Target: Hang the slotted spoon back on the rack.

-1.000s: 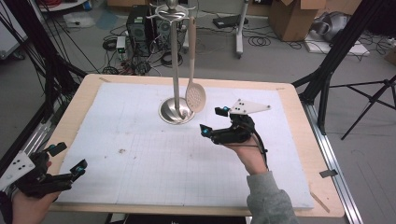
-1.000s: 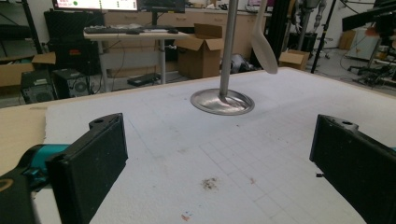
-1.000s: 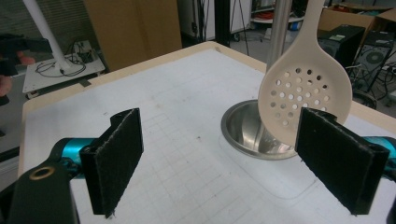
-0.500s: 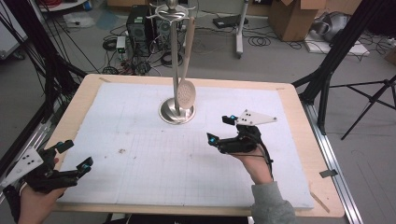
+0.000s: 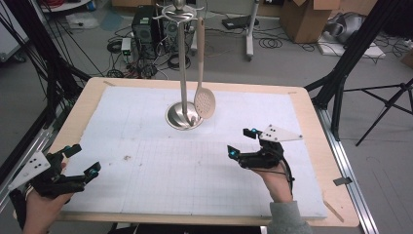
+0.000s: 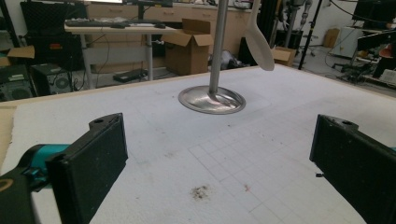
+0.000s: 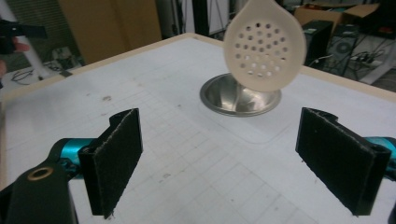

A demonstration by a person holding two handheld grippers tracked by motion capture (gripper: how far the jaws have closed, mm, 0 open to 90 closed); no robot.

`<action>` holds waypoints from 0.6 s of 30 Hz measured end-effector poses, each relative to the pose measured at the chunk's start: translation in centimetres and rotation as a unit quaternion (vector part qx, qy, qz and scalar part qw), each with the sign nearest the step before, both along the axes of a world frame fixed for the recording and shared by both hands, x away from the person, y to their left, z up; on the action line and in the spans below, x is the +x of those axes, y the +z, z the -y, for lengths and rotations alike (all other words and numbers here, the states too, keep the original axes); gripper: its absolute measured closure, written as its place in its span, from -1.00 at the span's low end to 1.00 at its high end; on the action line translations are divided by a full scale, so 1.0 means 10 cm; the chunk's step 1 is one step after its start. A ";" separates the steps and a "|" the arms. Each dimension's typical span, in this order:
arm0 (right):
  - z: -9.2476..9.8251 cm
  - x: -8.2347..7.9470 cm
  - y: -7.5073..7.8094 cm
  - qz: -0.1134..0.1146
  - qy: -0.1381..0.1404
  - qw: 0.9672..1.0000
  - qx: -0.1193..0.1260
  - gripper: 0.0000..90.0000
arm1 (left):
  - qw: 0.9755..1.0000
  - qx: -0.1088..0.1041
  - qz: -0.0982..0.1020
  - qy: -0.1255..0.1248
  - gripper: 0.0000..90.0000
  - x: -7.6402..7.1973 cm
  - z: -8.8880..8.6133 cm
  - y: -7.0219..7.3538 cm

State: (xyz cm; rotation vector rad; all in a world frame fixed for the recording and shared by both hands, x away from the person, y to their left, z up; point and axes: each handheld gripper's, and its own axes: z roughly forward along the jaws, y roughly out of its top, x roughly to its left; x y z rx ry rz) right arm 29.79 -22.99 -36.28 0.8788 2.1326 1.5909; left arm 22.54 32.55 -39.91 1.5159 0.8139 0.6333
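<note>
Between the spread jaws of the right hand-held gripper (image 5: pixel 242 142), nothing is held; it hovers over the white mat (image 5: pixel 146 161) on the desk (image 5: pixel 311 126). Ahead of it, well apart, the perforated cream skimmer (image 5: pixel 204 102) hangs from the metal stand (image 5: pixel 183 117), its head just above the stand's round base. Farther off, at the desk's near corner, the left hand-held gripper (image 5: pixel 83 159) also has its jaws apart and empty, the skimmer (image 6: pixel 259 42) far ahead of it.
</note>
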 end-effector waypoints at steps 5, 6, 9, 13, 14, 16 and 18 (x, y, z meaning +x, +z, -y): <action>0.13 -0.05 -0.03 0.006 -0.020 1.000 0.004 -0.69 | 1.000 0.001 -0.001 -0.006 -0.90 0.02 0.02 0.00; 0.15 -0.06 -0.03 0.008 -0.023 1.000 0.003 -0.69 | 1.000 0.000 0.000 -0.007 -0.90 0.03 0.02 0.00; 0.22 -0.09 -0.05 0.009 -0.028 1.000 0.002 -0.69 | 1.000 -0.001 -0.001 -0.008 -0.90 0.05 0.03 -0.01; 0.31 -0.14 -0.09 0.007 -0.035 0.999 0.001 -0.69 | 1.000 -0.002 -0.004 -0.011 -0.90 0.08 0.05 -0.02; 0.34 -0.16 -0.10 0.009 -0.036 0.999 0.000 -0.69 | 1.000 0.000 -0.004 -0.013 -0.90 0.09 0.05 -0.02; 0.39 -0.18 -0.12 0.007 -0.038 0.999 0.001 -0.69 | 1.000 -0.001 -0.004 -0.014 -0.90 0.10 0.07 -0.02; 0.43 -0.22 -0.13 0.006 -0.042 0.999 0.003 -0.69 | 1.000 -0.001 -0.005 -0.016 -0.90 0.11 0.08 -0.02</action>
